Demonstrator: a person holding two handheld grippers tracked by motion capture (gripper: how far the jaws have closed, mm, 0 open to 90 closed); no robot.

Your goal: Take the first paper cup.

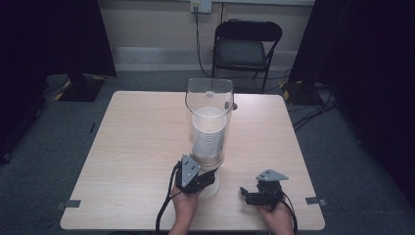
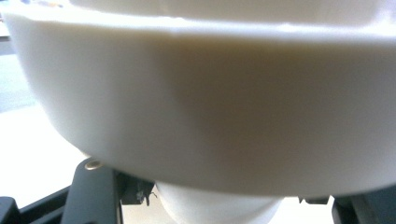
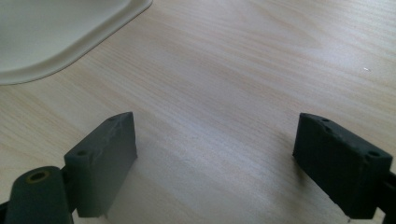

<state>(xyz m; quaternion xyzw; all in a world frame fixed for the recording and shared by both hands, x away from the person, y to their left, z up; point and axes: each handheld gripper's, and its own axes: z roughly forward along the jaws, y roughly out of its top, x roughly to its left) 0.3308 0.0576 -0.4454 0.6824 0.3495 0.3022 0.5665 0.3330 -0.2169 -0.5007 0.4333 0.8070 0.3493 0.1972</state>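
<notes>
Left gripper [image 1: 208, 180] is sitting at the foot of the dispenser [image 1: 209, 125], jaws clenched on the narrow white stem [image 2: 219, 210] under its base. In the left gripper view the white base bowl [image 2: 205, 107] is pressing right up against the lens, with the black jaws flanking the stem on either side.

The dispenser is standing upright on the surface [image 1: 137, 147], a little toward the person from the middle. It has a clear tall cylinder with a stack of white cups [image 1: 209, 134] inside. Its base [image 3: 51, 32] is showing as a cream curved edge at the top left of the right gripper view.

Right gripper [image 1: 243, 194] is resting to the right of the dispenser, near the surface's front edge and well apart from the base. Its jaws are released, standing wide with only bare wood between them, and pointing roughly toward the dispenser's foot. The person's right hand [image 1: 276, 215] is wrapping the body from behind; the left hand [image 1: 186, 203] is doing the same on the other gripper.

A black folding chair [image 1: 244, 46] is standing behind the dispenser, past the far edge of the surface.
</notes>
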